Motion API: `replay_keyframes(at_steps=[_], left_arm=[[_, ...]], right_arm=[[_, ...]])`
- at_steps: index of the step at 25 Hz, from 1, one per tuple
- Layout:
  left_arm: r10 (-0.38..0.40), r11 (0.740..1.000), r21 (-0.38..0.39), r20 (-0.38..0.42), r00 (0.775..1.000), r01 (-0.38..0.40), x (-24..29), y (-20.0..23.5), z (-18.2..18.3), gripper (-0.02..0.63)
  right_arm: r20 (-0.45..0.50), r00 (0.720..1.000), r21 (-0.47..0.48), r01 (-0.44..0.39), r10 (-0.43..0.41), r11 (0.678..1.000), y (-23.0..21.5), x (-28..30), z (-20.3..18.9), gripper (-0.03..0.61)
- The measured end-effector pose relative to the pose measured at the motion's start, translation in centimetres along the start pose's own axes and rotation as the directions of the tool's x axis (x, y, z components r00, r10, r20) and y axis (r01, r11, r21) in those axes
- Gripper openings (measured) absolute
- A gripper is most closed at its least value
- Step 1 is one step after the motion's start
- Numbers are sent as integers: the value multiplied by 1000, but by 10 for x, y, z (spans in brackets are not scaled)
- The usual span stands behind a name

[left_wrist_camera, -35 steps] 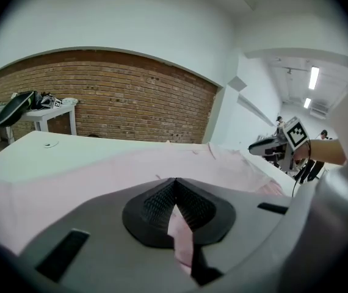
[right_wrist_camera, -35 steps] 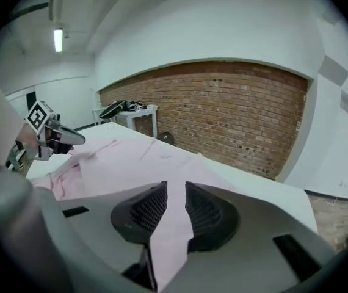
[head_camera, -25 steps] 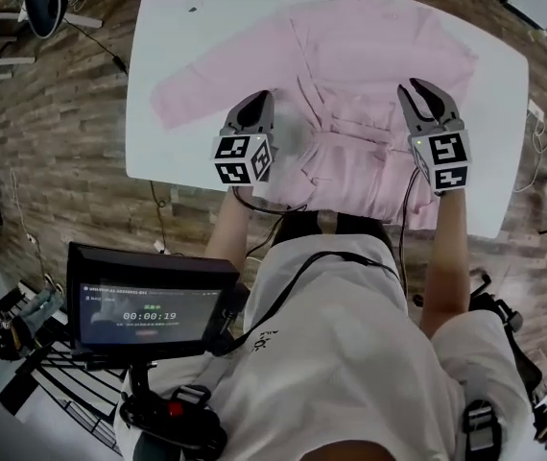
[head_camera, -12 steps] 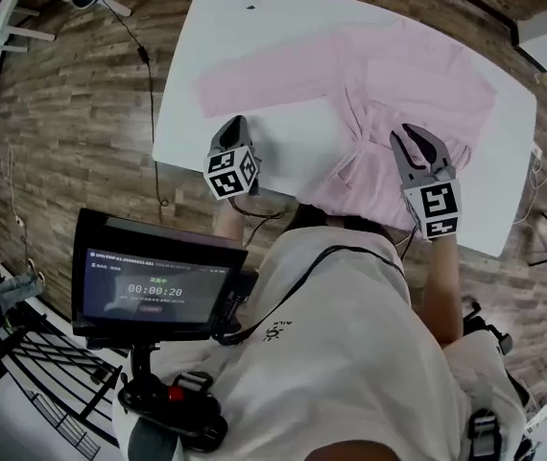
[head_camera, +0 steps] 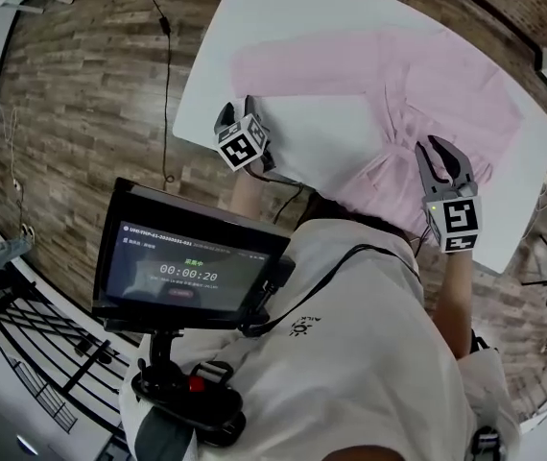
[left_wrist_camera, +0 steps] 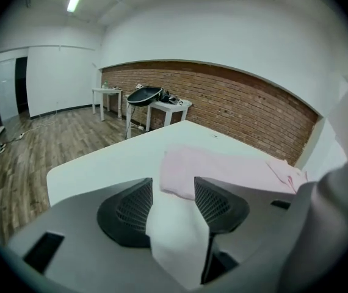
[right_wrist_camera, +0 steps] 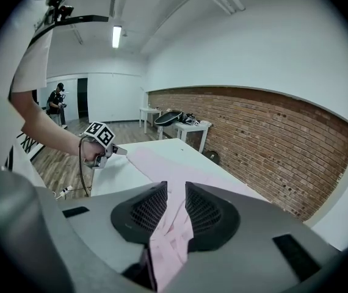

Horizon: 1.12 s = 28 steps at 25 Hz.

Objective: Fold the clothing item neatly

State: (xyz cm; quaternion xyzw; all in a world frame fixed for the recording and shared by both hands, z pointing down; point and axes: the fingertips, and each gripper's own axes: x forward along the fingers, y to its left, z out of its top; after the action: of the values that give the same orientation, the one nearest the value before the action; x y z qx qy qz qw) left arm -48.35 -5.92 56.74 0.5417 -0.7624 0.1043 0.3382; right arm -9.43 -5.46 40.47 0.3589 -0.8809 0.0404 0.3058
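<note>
We see the pink garment spread over the white table in the upper right of the head view. One sleeve lies flat and reaches left, its end near the table's left edge. The left gripper sits at the table's lower left edge, just below that sleeve end. Its jaws have just been opening and now stand well apart. In the left gripper view only bare tabletop lies between them, with the sleeve's end just ahead of the tips (whether it touches them we cannot tell). That gripper is released and empty.

The right gripper is at the right of the head view, over the garment's bunched lower part by the table's near edge. In the right gripper view pink cloth runs up between the jaws and hangs below them, so it is clenched on a fold of the garment. A screen fills the lower left of the head view.
</note>
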Motion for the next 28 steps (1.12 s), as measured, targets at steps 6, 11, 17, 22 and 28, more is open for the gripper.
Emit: replay_keyframes(at_steps=[6,11,17,22,28], left_arm=[[-7,991,-135,-50,999,0,34,34,21,196],[29,980,-192,-100,995,-48,45,29,15,196],[94,979,-170,-141,986,-117,55,42,12,195],[138,982,-104,-164,977,-156,48,49,9,81],[88,996,22,-94,992,-86,46,29,24,31]], right_arm=[[-29,1000,-1,-1,1,1000,16,38,25,95],[-30,999,10,19,-18,1000,2,31,23,95],[-55,998,38,37,-35,999,0,33,17,95],[-41,999,33,0,2,999,14,38,21,95],[57,987,-12,-147,147,989,64,69,62,95]])
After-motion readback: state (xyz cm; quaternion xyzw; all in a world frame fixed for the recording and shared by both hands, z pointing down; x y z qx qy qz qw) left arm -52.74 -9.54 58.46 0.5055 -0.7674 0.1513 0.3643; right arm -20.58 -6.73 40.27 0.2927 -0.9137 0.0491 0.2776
